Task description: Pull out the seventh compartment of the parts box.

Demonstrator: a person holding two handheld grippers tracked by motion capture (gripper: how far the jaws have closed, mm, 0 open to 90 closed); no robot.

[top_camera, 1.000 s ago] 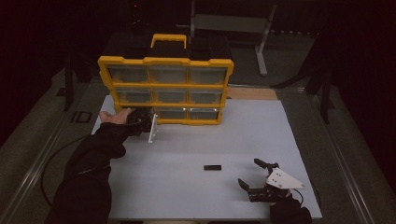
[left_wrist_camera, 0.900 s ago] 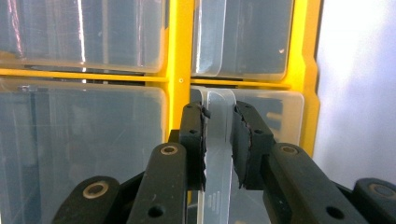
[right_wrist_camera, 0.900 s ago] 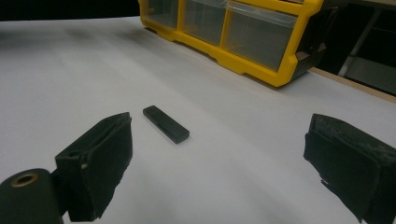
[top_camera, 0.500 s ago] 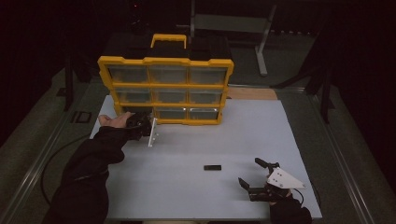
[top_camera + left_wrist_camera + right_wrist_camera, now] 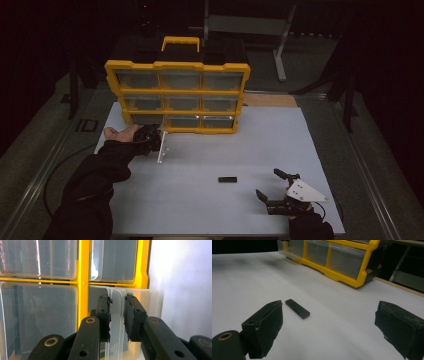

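Drawer job barely begun: your left gripper [image 5: 159, 141] has bottom-left clear drawer [image 5: 117, 315] of yellow organiser [image 5: 177, 65] by its front tab, drawer only slightly out, by my judgement. Left jaws narrowed, pads either side of clear tab, seemingly pinching it; drawer front directly between jaws. Your right gripper [image 5: 329, 332] rests low over white counter [image 5: 240, 150], jaws wide open, holding nothing. Small black stick [image 5: 297, 308] lies just ahead of its left jaw, untouched. Left to do: pull drawer open, fetch stick.
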